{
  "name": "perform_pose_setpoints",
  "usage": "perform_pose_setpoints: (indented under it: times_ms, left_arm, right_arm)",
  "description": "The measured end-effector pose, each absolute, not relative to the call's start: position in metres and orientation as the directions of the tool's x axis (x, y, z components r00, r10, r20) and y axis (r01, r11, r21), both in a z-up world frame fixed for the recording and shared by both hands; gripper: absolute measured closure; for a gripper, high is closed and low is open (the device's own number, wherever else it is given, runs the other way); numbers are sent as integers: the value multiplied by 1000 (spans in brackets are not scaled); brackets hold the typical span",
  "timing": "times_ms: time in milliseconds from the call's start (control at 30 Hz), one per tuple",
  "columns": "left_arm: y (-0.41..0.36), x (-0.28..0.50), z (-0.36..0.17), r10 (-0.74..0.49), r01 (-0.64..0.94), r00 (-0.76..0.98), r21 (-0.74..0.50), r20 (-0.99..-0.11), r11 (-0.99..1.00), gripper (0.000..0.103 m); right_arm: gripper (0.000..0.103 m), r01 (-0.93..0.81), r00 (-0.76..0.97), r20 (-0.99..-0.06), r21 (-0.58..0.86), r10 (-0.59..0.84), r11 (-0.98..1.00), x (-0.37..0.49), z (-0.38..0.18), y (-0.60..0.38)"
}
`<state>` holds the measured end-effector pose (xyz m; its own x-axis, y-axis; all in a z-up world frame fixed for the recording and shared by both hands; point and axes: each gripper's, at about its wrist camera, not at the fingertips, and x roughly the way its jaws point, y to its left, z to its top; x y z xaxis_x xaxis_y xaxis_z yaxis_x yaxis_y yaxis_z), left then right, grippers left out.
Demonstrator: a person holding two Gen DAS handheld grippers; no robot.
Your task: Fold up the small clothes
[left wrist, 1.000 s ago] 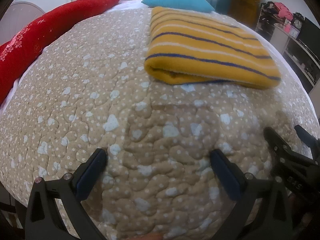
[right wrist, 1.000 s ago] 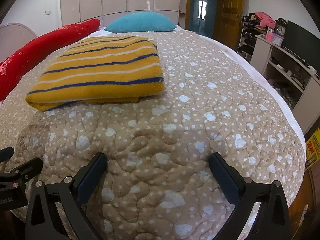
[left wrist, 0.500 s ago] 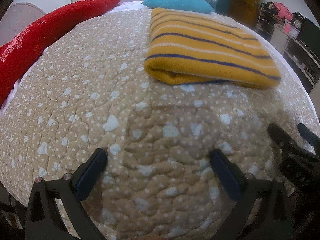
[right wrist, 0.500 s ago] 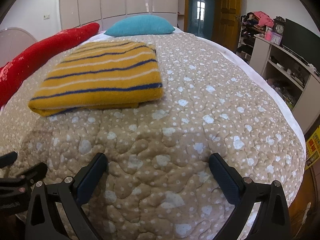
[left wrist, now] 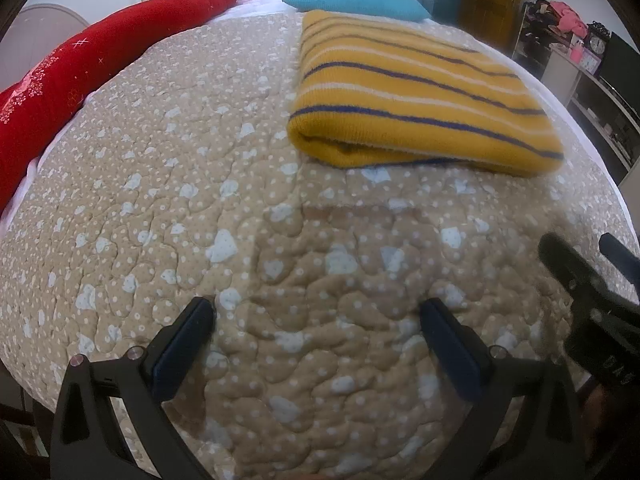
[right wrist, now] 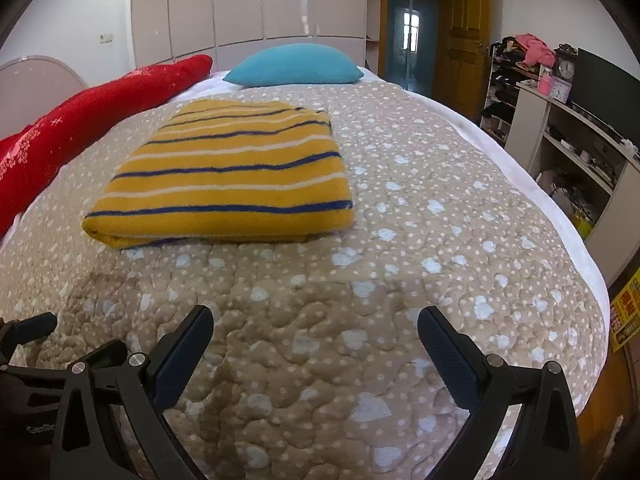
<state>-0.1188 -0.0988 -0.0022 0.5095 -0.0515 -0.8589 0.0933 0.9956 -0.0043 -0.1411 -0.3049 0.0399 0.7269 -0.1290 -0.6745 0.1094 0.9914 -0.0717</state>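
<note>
A yellow garment with blue and white stripes lies folded into a flat rectangle on the beige quilted bed. It also shows in the right wrist view, ahead and left of centre. My left gripper is open and empty, low over the quilt, well short of the garment. My right gripper is open and empty too, near the bed's front part. The right gripper shows at the left wrist view's right edge.
A long red cushion lies along the bed's left side and a teal pillow at its head. Shelves, a desk and a dark screen stand to the right of the bed. A wooden door is behind.
Both grippers have drawn slightly back and up from the garment, still open. The right wrist view now looks higher into the room. The folded garment has not moved.
</note>
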Motion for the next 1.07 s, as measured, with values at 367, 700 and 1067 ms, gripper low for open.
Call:
perform_pose_setpoints:
  times_ms: [367, 700, 1067]
  left_arm:
    - [-97, -117, -3, -58, 99, 505, -9, -861, 995, 0]
    - [-96, -120, -4, -63, 95, 520, -15, -852, 995, 0]
    - [-94, -112, -3, -57, 97, 504, -9, -862, 995, 0]
  right_arm:
    - [0, 130, 712, -684, -94, -159, 987, -135, 35, -311]
    - [0, 125, 719, -676, -102, -161, 987, -138, 38, -311]
    - [0, 112, 736, -661, -95, -147, 989, -137, 50, -303]
